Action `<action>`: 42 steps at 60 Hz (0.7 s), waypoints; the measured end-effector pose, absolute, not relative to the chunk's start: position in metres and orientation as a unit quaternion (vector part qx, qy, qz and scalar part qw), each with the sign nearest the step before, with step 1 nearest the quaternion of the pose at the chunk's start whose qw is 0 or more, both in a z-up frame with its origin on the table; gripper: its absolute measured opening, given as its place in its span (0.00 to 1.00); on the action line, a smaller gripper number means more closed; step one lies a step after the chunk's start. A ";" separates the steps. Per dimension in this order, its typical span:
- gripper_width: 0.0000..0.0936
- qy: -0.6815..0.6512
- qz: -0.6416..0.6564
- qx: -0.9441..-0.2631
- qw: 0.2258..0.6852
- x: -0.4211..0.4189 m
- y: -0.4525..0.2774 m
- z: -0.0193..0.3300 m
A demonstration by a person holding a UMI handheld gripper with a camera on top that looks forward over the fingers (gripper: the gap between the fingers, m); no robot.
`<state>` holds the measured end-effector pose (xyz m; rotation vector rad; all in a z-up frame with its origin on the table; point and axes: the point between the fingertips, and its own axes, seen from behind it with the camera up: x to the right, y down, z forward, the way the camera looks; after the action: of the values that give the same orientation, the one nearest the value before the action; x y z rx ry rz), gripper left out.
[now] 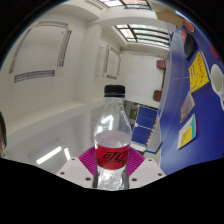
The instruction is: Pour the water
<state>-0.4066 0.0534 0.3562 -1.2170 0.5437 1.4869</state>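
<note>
up high, the room looks tipped, with a blue bench (192, 95) off to one side. the gripper (112, 170) is clenched on a bottle (113, 135), lifted in the air, cap on, red label between the pink pads (88, 160). it could slip if the squeeze loosens, and no water comes out until the cap is off.

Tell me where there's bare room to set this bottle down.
None shows. The tool grips the bottle lifted high, with only walls, windows and ceiling lights behind. Beside it, a blue board is crowded with yellow notes. Tilt down to find a surface.
</note>
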 end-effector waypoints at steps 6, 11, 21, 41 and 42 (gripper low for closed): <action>0.37 0.314 0.719 -0.413 0.463 -0.343 0.085 0.349; 0.37 0.375 0.759 -0.346 0.405 -0.303 0.103 0.328; 0.37 0.468 0.772 -0.295 0.314 -0.265 0.133 0.257; 0.37 0.468 0.792 -0.285 0.270 -0.253 0.120 0.250; 0.37 0.466 0.792 -0.286 0.270 -0.253 0.109 0.256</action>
<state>-0.2531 0.1089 0.2559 -0.7706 1.2567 2.1344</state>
